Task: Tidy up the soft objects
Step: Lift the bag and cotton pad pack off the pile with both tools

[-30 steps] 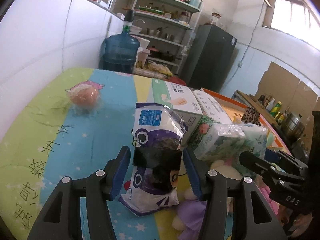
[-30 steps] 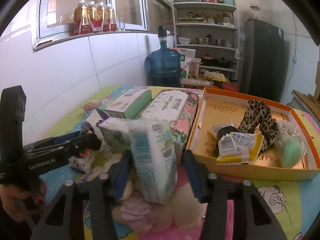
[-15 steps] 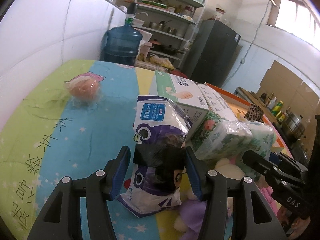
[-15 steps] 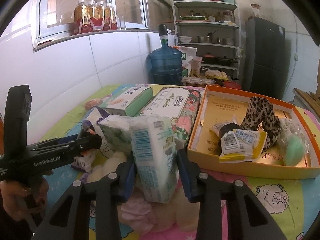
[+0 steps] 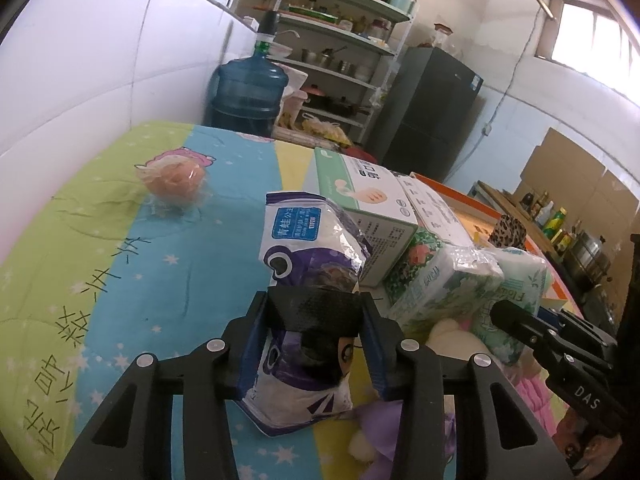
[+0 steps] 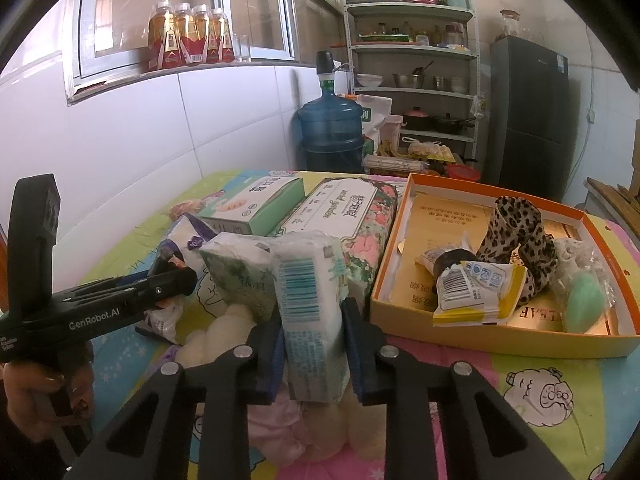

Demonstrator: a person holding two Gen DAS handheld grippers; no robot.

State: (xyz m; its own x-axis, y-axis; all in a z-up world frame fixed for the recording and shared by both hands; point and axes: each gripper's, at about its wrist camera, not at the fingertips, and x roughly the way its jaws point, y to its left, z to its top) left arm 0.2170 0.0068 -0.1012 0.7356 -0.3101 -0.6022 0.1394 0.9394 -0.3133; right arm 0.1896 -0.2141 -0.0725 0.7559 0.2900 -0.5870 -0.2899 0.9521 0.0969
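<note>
A purple-and-white tissue pack [image 5: 308, 280] stands upright on the desk [image 5: 120, 240] between the pads of the left gripper [image 5: 314, 344], whose jaws are closing and already touch its sides. Just to its right, a white tissue pack [image 6: 312, 312] stands between the closing jaws of the right gripper [image 6: 312, 352], pads pressing it. Behind lie boxed tissues [image 6: 260, 204] and an orange tray [image 6: 500, 336].
</note>
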